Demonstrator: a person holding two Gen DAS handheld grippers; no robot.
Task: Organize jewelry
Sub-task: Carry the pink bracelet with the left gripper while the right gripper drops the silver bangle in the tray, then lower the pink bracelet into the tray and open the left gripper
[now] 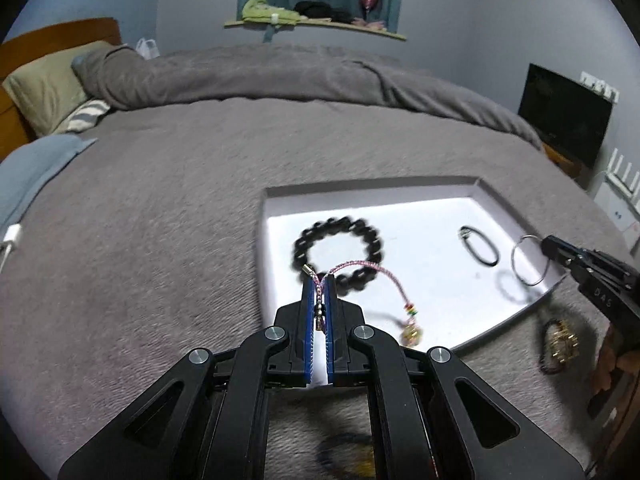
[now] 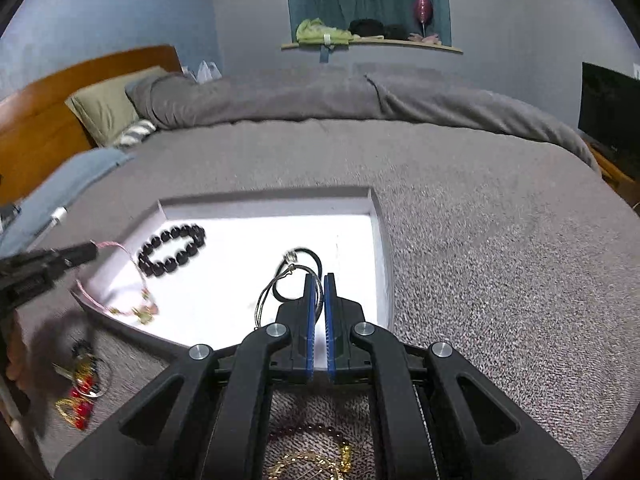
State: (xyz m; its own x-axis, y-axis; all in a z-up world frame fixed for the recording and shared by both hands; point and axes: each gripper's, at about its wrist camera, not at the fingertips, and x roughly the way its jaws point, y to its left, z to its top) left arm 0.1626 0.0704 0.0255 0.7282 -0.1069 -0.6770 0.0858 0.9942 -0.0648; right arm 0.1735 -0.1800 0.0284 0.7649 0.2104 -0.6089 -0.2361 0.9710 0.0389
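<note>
The tray (image 1: 400,196) is white inside, with a pale lilac rim. In it lies a bracelet of glossy black beads (image 1: 336,256) and a thin black band (image 1: 479,246). The cord (image 1: 372,270) is pink, with small red, green and yellow beads near its gold charm. The ring (image 1: 530,262) is silver. Both grippers are black with blue pads (image 2: 309,320). The blanket (image 2: 480,240) is plain grey. On the near left lie red and gold pieces (image 2: 78,408). The far pillow (image 2: 108,108) is olive green, and the headboard (image 2: 40,120) is orange-brown.
</note>
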